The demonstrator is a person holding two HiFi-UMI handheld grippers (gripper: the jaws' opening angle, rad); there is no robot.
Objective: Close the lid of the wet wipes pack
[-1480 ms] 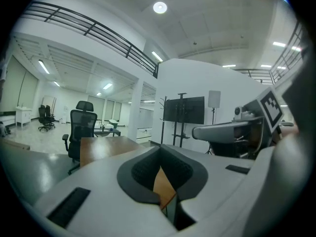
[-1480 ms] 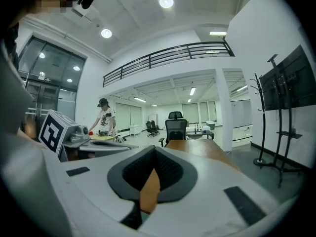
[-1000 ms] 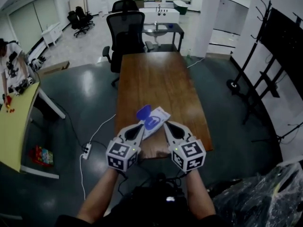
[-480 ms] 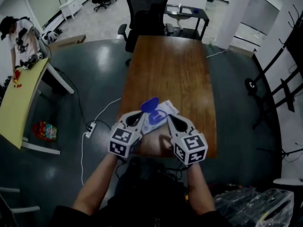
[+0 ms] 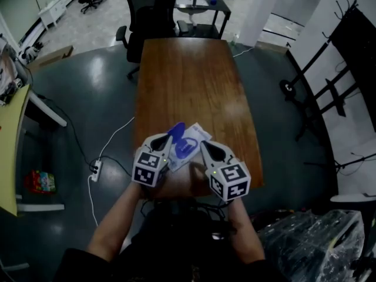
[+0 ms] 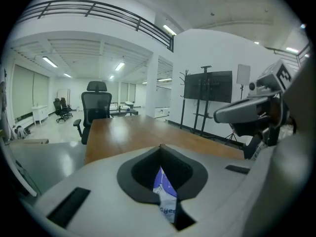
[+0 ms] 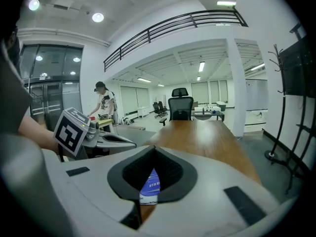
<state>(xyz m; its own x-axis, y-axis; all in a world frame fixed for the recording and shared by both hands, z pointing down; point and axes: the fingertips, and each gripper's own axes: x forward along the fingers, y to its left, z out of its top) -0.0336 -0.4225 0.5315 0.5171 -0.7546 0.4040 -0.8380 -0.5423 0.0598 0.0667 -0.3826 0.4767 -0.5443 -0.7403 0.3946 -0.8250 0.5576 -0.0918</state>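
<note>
The wet wipes pack (image 5: 189, 147) lies white and blue near the table's front edge, its blue lid (image 5: 177, 131) standing open at the far left end. My left gripper (image 5: 166, 138) hangs just left of the pack with its jaws shut and empty, tips close to the lid. On the pack's right side my right gripper (image 5: 204, 145) is also shut and empty. In the left gripper view the pack (image 6: 165, 194) shows through the gap below the closed tips (image 6: 161, 146). The right gripper view shows the pack (image 7: 149, 186) the same way below its tips (image 7: 155, 147).
The long wooden table (image 5: 188, 81) stretches away, with a black office chair (image 5: 151, 2) at its far end. A power strip (image 5: 94, 170) and cable lie on the floor to the left. A plastic bag (image 5: 305, 245) sits at the lower right, and a black stand (image 5: 329, 93) at the right.
Both grippers have come forward and down, closer to the pack on either side. The head view has shifted. The lid still stands open.
</note>
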